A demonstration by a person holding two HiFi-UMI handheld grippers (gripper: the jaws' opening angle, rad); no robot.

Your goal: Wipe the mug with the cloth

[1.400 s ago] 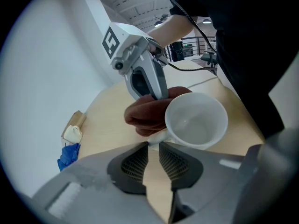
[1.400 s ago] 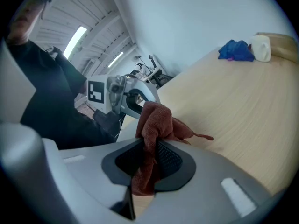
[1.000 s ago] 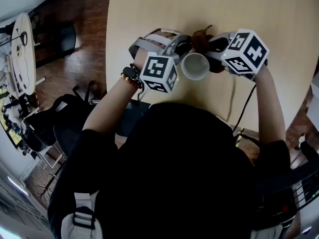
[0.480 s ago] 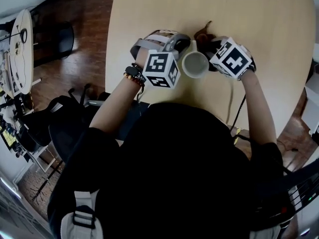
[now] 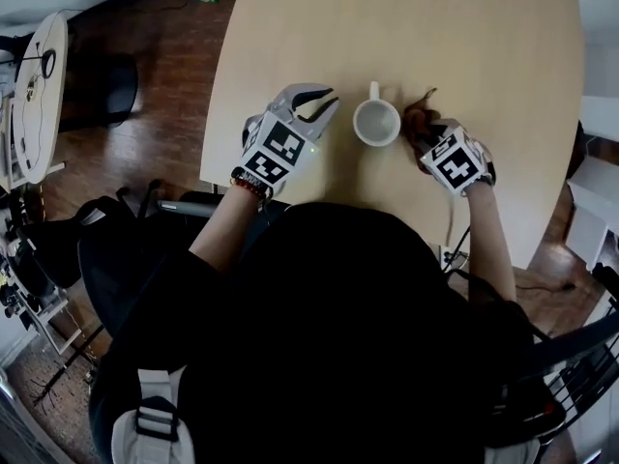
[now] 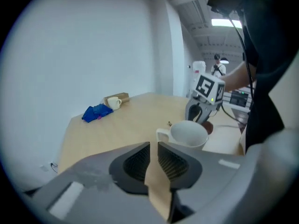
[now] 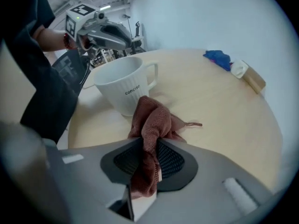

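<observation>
Seeing the right gripper clamped on the brown cloth — fabric is bunched between its pads, with a fold poking out toward the mug. We read the cloth as just beside the mug's wall; whether it touches, we can't tell. Mug stands upright on the table, handle pointing away from us, between the two grippers. Left gripper — jaws opening, narrow gap, nothing between them, off to the mug's left and clear of it. Far end of the table: blue rag, small cup, tan box.
</observation>
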